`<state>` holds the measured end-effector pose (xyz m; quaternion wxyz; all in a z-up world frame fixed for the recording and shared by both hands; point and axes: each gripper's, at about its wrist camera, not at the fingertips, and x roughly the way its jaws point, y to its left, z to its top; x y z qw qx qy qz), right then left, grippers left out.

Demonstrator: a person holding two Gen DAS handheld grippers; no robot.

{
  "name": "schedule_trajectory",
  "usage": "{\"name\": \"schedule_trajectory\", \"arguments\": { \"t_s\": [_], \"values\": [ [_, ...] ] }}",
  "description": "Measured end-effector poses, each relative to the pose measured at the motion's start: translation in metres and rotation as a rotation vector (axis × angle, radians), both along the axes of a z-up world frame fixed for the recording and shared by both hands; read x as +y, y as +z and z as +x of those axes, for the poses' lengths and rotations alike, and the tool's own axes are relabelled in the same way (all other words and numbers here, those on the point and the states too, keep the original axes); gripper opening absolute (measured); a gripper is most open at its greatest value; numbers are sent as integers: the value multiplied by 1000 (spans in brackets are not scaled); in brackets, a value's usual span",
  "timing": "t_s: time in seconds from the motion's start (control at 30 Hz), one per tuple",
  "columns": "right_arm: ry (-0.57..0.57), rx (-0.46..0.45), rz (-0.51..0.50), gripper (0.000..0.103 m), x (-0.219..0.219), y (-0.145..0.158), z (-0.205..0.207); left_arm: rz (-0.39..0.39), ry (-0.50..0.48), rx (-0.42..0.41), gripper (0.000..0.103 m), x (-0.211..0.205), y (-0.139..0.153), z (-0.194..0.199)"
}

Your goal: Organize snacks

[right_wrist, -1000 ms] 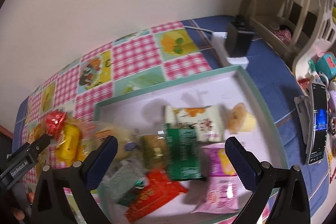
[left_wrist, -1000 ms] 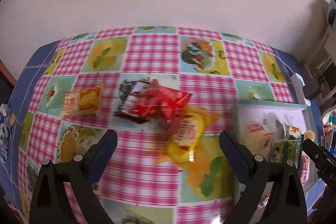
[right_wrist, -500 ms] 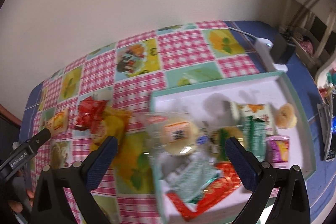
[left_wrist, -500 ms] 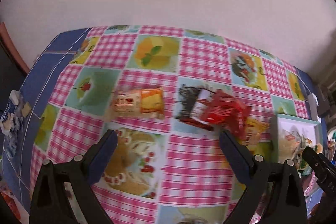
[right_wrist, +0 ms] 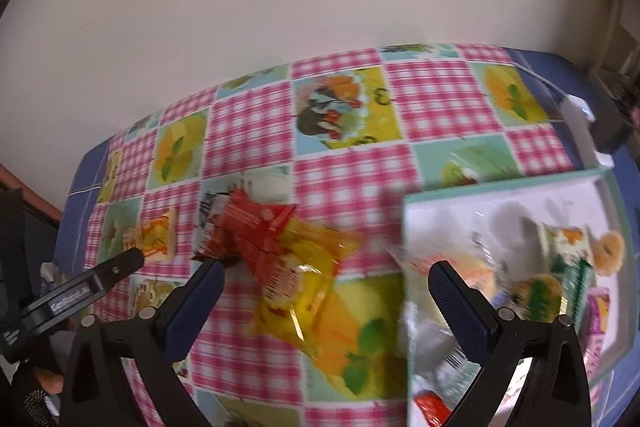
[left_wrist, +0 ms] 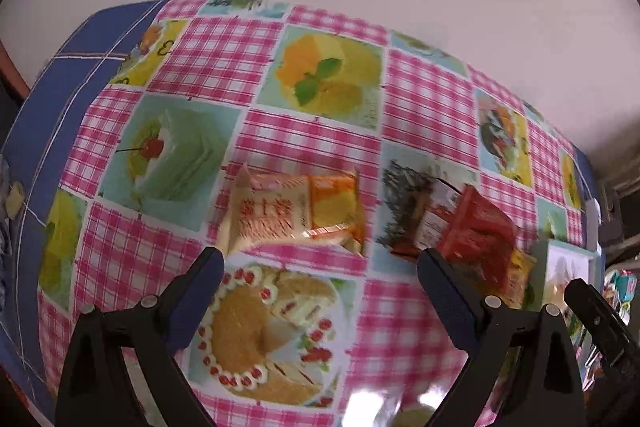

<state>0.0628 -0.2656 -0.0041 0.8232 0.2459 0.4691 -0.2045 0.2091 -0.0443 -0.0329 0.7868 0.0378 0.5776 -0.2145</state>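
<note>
Left claw [left_wrist: 320,267] is hanging spread wide over the desk [left_wrist: 332,155], nothing between its fingers. An orange-and-cream snack packet [left_wrist: 296,215] is lying flat on the checked cloth just beyond the gap, not touching either finger. To its right a red snack packet [left_wrist: 476,231] is sitting partly on top of a dark-printed packet [left_wrist: 408,211], with a yellow packet [left_wrist: 520,279] tucked just beside it, mostly hidden behind the right finger. A strip of the teal-rimmed tray [left_wrist: 560,259] is showing at the far right edge.

Right claw [right_wrist: 326,281] is also spread apart and gripping nothing, hovering over the desk [right_wrist: 352,187] between the loose pile and the tray [right_wrist: 500,183]. The red snack packet [right_wrist: 256,231] is overlapping the yellow packet [right_wrist: 308,291], both on the cloth left of the tray. The orange-and-cream snack packet [right_wrist: 156,239] is lying further left, apart from the pile, with the left claw's finger [right_wrist: 80,291] reaching in just below it. The tray is holding several packets, blurred; a white-and-orange one [right_wrist: 564,243], a green one [right_wrist: 576,283] and a pink one [right_wrist: 600,315] are making out near its right side.
</note>
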Motion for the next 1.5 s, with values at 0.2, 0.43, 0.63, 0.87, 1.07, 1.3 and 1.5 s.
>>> {"name": "schedule_trajectory", "arguments": {
  "t_s": [0.2, 0.43, 0.63, 0.87, 1.07, 1.3, 1.5],
  "values": [
    [38, 27, 63, 102, 7, -20, 39, 1, 4, 44, 97, -8, -19, 20],
    [71, 52, 108, 92, 10, -41, 72, -5, 13, 58, 97, -15, -32, 34],
    [81, 67, 122, 74, 13, -52, 85, 22, -8, 21, 91, -28, -31, 39],
    [87, 53, 118, 61, 17, -50, 86, 73, -57, -5, 91, -39, -35, 30],
    [89, 51, 121, 61, 17, -50, 81, 119, -64, -18, 91, -42, -45, 26],
    [79, 44, 123, 61, 15, -47, 75, 136, -19, -32, 57, -34, -52, 26],
    [80, 34, 115, 60, 16, -40, 70, 89, 6, -32, 26, -25, -44, 30]
  ]
}}
